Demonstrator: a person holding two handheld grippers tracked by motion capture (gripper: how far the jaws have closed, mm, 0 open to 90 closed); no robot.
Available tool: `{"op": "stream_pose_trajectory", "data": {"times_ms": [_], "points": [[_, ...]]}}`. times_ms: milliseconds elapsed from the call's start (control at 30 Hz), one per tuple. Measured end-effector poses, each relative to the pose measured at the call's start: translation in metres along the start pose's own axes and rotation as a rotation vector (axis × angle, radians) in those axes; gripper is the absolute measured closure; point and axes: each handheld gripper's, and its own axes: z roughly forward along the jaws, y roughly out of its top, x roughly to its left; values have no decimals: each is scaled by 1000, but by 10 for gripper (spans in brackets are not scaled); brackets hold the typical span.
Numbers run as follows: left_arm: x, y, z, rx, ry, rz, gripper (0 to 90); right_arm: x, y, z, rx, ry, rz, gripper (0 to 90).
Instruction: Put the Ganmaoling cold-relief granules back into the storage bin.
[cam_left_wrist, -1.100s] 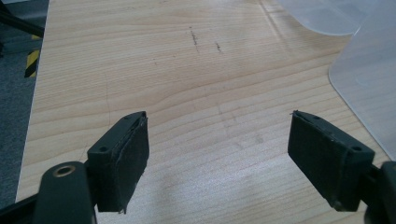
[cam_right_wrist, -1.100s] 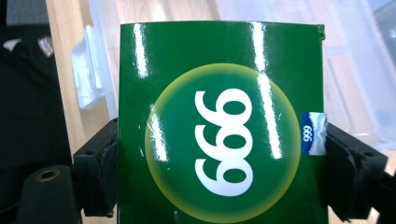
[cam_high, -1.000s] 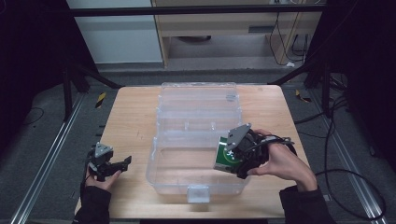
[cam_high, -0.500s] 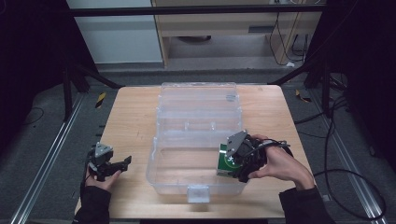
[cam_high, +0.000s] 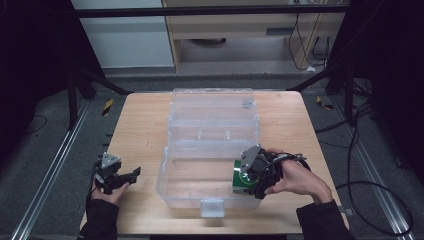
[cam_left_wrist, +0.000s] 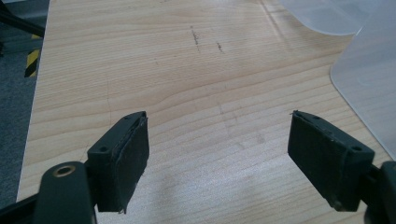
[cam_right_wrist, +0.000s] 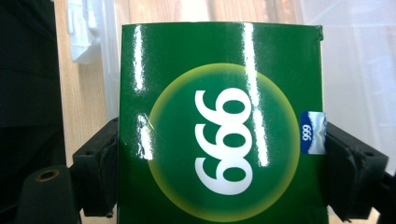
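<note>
A: Where was the green box (cam_high: 242, 181)?

B: At the near right of the clear case (cam_high: 186, 192), low inside its right wall, clamped between the pads of the right tongs (cam_high: 250, 182). Its face showed a white "999" in the right gripper view.

A: And the left tongs (cam_high: 131, 175)?

B: Released, jaws wide with nothing between them, held over the bare worktop (cam_high: 140, 130) left of the case, well apart from the box
</note>
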Motion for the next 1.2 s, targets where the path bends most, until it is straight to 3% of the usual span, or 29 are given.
{"op": "stream_pose_trajectory", "data": {"times_ms": [767, 867, 1000, 1100, 1167, 1200], "points": [[0, 0, 0, 1, 0, 1, 199, -4, -2, 30, 103, 33, 14, 150], [0, 0, 0, 1, 0, 1, 199, -6, -4, 35, 97, 52, 47, 152], [1, 0, 0, 2, 0, 1, 199, -6, -5, 38, 106, 50, 40, 144], [0, 0, 0, 1, -1, 1, 199, -6, -5, 37, 108, 53, 62, 131], [1, 0, 0, 2, 0, 1, 199, -7, -5, 35, 97, 50, 65, 127], [0, 0, 0, 2, -1, 0, 199, -8, -6, 26, 63, 50, 80, 126]]}}
